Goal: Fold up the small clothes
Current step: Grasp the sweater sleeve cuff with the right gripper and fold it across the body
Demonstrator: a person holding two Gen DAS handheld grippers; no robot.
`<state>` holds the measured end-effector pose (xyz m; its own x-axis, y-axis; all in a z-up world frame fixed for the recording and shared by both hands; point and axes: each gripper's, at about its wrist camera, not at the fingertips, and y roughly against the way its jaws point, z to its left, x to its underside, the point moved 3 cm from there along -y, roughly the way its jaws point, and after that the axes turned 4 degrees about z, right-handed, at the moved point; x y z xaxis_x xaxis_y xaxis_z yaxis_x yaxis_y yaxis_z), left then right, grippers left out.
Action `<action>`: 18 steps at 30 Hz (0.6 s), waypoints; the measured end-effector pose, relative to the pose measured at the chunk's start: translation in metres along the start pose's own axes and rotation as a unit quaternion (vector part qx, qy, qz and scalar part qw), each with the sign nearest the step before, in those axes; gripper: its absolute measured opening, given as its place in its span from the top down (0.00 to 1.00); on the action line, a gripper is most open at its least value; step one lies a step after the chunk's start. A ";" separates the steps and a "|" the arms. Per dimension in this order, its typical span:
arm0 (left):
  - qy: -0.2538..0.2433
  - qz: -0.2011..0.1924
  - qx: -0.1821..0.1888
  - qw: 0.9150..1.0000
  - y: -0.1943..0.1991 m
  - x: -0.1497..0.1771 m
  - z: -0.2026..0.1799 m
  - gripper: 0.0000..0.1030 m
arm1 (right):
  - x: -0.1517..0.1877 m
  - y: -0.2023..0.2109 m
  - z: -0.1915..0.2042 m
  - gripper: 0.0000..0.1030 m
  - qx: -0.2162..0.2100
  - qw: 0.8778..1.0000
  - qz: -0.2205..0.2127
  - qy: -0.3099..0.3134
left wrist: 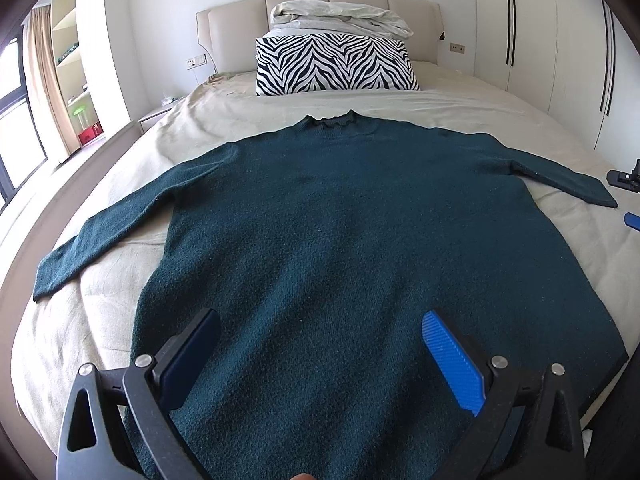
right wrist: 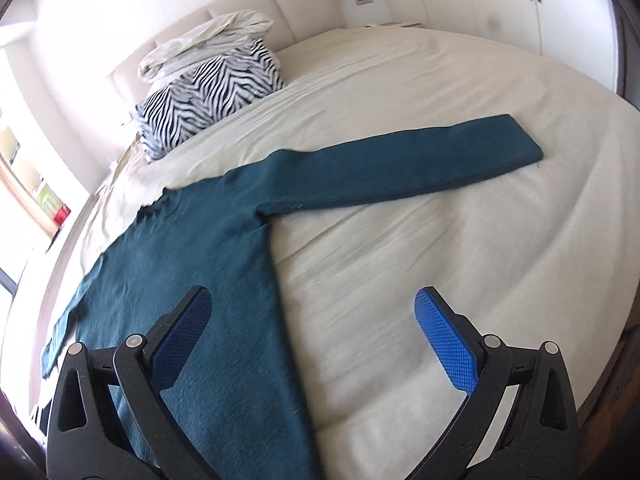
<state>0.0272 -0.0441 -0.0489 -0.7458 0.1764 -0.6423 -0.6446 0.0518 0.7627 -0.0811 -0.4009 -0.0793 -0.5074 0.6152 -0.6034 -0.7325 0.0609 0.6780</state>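
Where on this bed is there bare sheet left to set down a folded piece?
Largest free patch: the bare sheet on the right, bordered by the sweater body's edge and its right sleeve. A narrower strip lies between the collar and the zebra pillow. The head end is crowded with that pillow and the heaped bedding.

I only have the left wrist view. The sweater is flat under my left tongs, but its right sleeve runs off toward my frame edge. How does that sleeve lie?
Observer: In the right wrist view the right sleeve lies straight and flat on the bed sheet, stretched away from the sweater body, cuff unfolded.
Operator: Are the right tongs holding anything?
Observer: No. The right tongs are open and empty, one finger over the sweater's side edge, the other over bare sheet.
Operator: Anything near that cuff?
Observer: Only sheet; the zebra pillow sits far off by the headboard.
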 end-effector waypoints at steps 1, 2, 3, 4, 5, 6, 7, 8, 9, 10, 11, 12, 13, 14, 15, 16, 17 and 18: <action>0.004 0.000 0.009 1.000 -0.003 -0.005 0.001 0.00 | -0.014 -0.004 -0.025 0.08 -0.006 0.999 -0.004 -0.034; 0.012 -0.001 0.020 1.000 -0.005 -0.010 0.002 0.00 | -0.027 -0.010 -0.051 0.13 -0.010 0.998 -0.002 -0.069; 0.021 -0.008 0.024 0.999 -0.006 -0.016 0.003 0.00 | -0.036 -0.018 -0.072 0.26 -0.009 0.995 0.003 -0.100; 0.027 -0.025 0.025 0.999 -0.006 -0.022 0.005 0.00 | -0.047 -0.027 -0.093 0.37 -0.010 0.992 0.011 -0.125; 0.030 -0.043 0.020 0.998 -0.005 -0.027 0.005 0.00 | -0.055 -0.037 -0.111 0.41 -0.012 0.989 0.018 -0.147; 0.030 -0.047 0.013 0.998 -0.005 -0.032 0.003 0.00 | -0.061 -0.046 -0.127 0.42 -0.014 0.985 0.024 -0.169; 0.027 -0.038 0.010 0.999 -0.009 -0.037 0.002 0.00 | -0.065 -0.055 -0.141 0.42 -0.021 0.981 0.025 -0.191; 0.026 -0.024 0.005 0.999 -0.014 -0.041 0.000 0.00 | -0.070 -0.064 -0.152 0.42 -0.034 0.976 0.025 -0.212; 0.032 -0.011 -0.002 0.999 -0.018 -0.045 0.000 0.00 | -0.074 -0.071 -0.163 0.42 -0.046 0.972 0.024 -0.230; 0.041 -0.004 0.001 0.999 -0.021 -0.049 0.001 0.00 | -0.079 -0.077 -0.171 0.42 -0.055 0.968 0.018 -0.246; 0.045 -0.004 0.008 0.999 -0.025 -0.054 0.001 0.00 | -0.085 -0.082 -0.176 0.42 -0.063 0.965 0.009 -0.255; 0.045 -0.006 0.008 0.999 -0.028 -0.058 0.000 0.00 | -0.091 -0.087 -0.180 0.42 -0.071 0.963 0.002 -0.260; 0.045 -0.006 0.003 0.999 -0.032 -0.063 0.000 0.00 | -0.098 -0.094 -0.183 0.42 -0.077 0.962 -0.003 -0.263; 0.049 0.002 0.005 0.999 -0.038 -0.067 -0.001 0.00 | -0.105 -0.101 -0.187 0.42 -0.086 0.960 -0.008 -0.266; 0.056 0.012 0.020 0.998 -0.044 -0.071 -0.001 0.00 | -0.111 -0.109 -0.193 0.46 -0.092 0.959 -0.010 -0.268; 0.068 0.020 0.042 0.997 -0.052 -0.075 0.000 0.00 | -0.117 -0.117 -0.198 0.60 -0.092 0.959 -0.009 -0.270; 0.085 0.026 0.066 0.994 -0.059 -0.078 0.002 0.00 | -0.121 -0.124 -0.204 0.67 -0.088 0.958 -0.004 -0.273; 0.104 0.032 0.090 0.990 -0.065 -0.080 0.004 0.00 | -0.126 -0.133 -0.208 0.78 -0.085 0.957 0.001 -0.278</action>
<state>0.1298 -0.0582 -0.0466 -0.8152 -0.0194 -0.5788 -0.5676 0.2255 0.7918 -0.0145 -0.6503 -0.1805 -0.2233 0.9412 -0.2535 -0.8192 -0.0403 0.5721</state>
